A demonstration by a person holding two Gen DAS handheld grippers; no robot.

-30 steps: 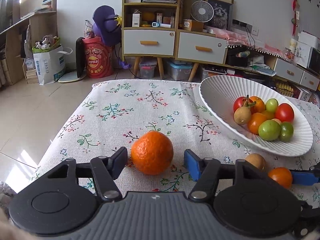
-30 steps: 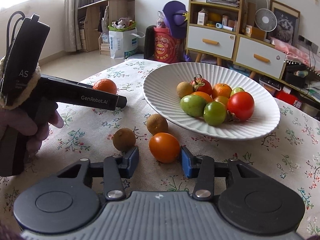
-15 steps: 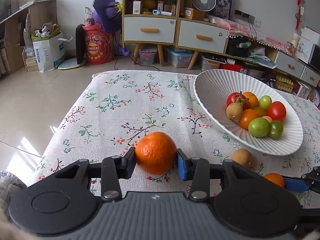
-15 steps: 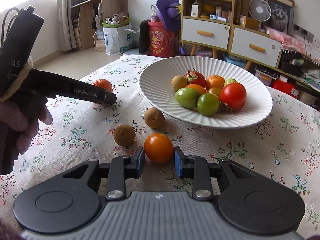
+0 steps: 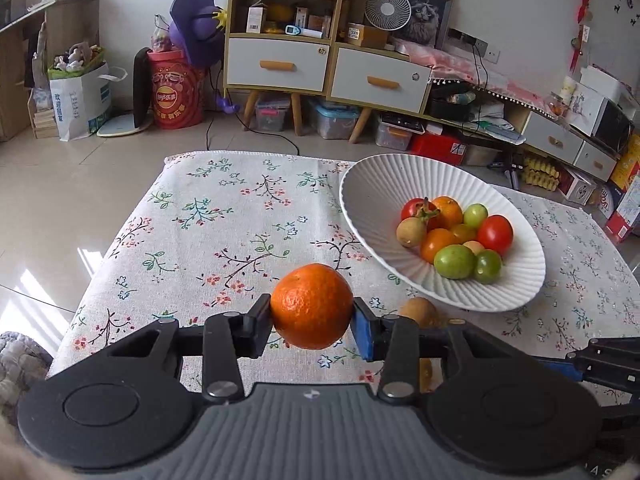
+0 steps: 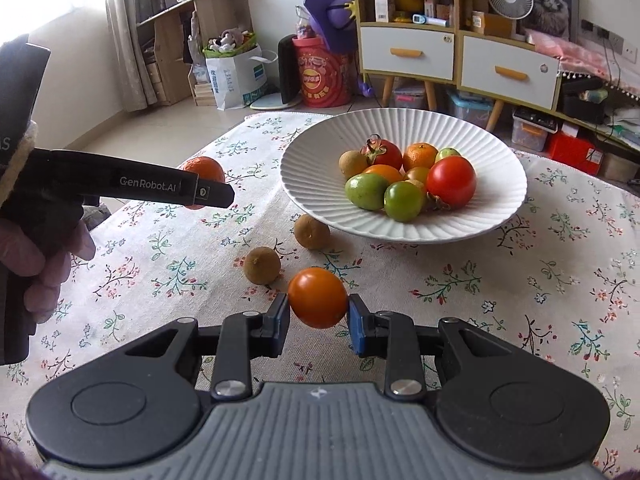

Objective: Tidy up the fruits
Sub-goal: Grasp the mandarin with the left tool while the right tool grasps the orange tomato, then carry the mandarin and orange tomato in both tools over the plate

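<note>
Mandarin point(image 5: 312, 306) pinched between pads of left gripper point(image 5: 313, 322), jaws closed on its widest part, fruit clear of floral cloth point(image 5: 224, 216); orange tomato point(image 6: 318, 297) likewise clamped in right gripper point(image 6: 319, 317). Beyond: two brown fruits point(image 6: 262, 265) loose on cloth beside white ribbed bowl point(image 6: 320, 168). Advice: carry each over near rim, lower onto bare bowl floor, release gently; soft tomato bruises easily

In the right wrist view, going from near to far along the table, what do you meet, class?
Right gripper holding an orange tomato → brown fruit → second brown fruit → white bowl of mixed fruit.
</note>
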